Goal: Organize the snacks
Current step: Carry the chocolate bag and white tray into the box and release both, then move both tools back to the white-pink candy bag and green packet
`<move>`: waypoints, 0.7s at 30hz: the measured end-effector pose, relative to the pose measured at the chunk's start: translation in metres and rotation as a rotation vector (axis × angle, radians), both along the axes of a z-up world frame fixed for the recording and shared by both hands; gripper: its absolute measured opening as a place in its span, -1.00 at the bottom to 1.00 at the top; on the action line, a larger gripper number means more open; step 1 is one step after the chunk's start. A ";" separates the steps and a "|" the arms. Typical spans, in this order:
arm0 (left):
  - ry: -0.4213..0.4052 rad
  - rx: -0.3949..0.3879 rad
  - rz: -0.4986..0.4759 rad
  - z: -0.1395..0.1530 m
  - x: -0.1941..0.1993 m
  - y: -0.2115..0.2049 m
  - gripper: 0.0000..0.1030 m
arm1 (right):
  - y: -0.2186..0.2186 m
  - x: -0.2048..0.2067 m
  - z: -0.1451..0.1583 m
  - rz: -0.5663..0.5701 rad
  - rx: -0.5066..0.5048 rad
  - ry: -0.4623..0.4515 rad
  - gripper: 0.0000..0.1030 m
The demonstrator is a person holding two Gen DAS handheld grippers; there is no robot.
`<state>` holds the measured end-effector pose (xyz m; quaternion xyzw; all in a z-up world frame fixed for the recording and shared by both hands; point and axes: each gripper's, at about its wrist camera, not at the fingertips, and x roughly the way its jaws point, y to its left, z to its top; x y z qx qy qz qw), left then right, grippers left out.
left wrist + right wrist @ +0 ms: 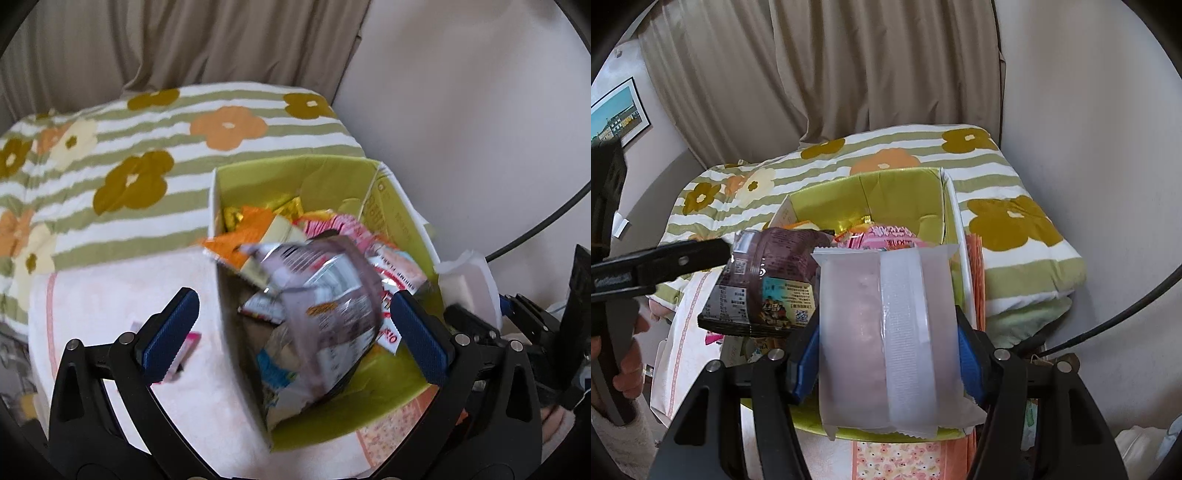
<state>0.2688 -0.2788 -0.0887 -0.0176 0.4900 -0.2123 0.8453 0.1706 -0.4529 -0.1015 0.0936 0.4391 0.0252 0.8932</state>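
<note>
Two snack packets hang over the green-lined cardboard box (413, 221) of assorted snacks: a crinkled purple foil bag (328, 314) and a frosted white plastic pouch (886, 332). Left tongs (295, 332) stand spread wide, the purple bag blurred between their blue pads, apparently loose; right tongs (888, 354) pinch the white pouch upright. Behind the box lies a green-striped flowered quilt (155, 147).
</note>
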 end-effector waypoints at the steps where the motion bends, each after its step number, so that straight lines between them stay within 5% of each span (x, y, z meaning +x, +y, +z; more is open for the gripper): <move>1: 0.006 -0.007 0.004 -0.001 -0.001 0.005 0.99 | 0.001 0.002 0.000 0.001 0.006 -0.001 0.14; 6: -0.007 -0.013 0.024 0.002 -0.004 0.023 0.99 | 0.007 0.013 -0.004 0.025 0.032 0.003 0.23; 7: -0.015 -0.010 0.028 0.004 -0.005 0.026 0.99 | 0.009 0.013 -0.003 0.030 0.019 -0.003 0.34; 9: -0.029 -0.002 0.035 0.007 -0.007 0.030 0.99 | 0.013 0.008 0.001 0.028 -0.022 -0.037 0.95; 21: 0.006 0.024 0.161 -0.010 -0.036 0.084 0.99 | 0.006 -0.020 -0.014 0.011 0.000 -0.023 0.99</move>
